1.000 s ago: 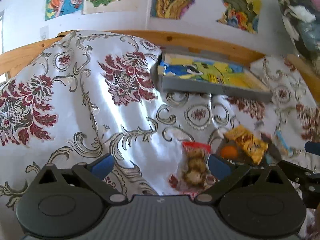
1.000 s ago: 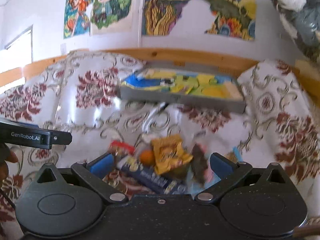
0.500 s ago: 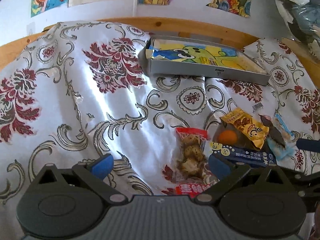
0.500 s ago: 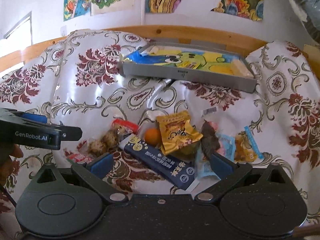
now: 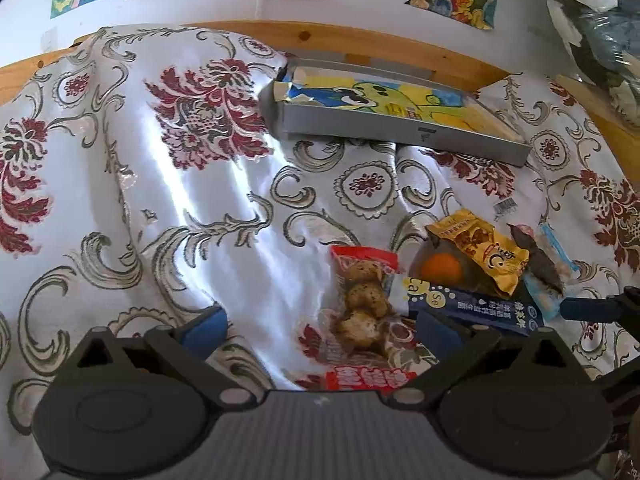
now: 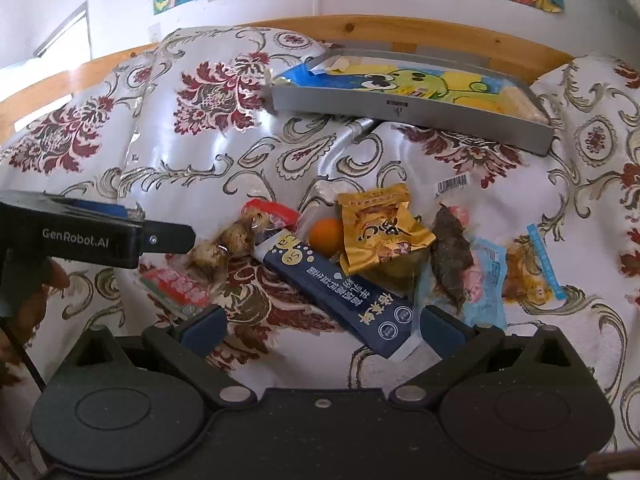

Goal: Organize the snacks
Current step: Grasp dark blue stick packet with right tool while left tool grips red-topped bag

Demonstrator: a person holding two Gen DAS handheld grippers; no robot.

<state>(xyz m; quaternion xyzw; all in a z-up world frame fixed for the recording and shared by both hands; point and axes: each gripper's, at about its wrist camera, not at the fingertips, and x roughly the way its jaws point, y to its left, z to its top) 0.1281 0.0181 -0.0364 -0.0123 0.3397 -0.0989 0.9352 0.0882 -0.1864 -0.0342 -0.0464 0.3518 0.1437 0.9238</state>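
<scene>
Several snacks lie in a heap on the floral cloth. A clear red-ended packet of brown balls [image 5: 362, 308] [image 6: 224, 246] lies between the open fingers of my left gripper [image 5: 320, 328]. Beside it are a navy stick pack [image 5: 468, 306] [image 6: 344, 292], a small orange [image 5: 441, 267] [image 6: 327, 232], a gold packet [image 5: 480, 246] [image 6: 380, 228], a dark dried snack [image 6: 450, 256] and light blue packets [image 6: 488, 276]. My right gripper [image 6: 322, 326] hovers open over the navy pack. A grey tray [image 5: 400, 130] [image 6: 400, 110] with a yellow-blue cartoon bag stands behind.
The wooden rail [image 5: 360, 38] [image 6: 400, 30] and a poster-covered wall bound the back. A bundle of dark fabric [image 5: 600, 32] hangs at the upper right. The cloth [image 5: 140, 200] is rumpled on the left. A hand [image 6: 24, 292] holds the left gripper.
Both grippers have tilted down and moved closer to the snack heap. The packet of brown balls now sits between my left fingers; the tray has shifted up in both views.
</scene>
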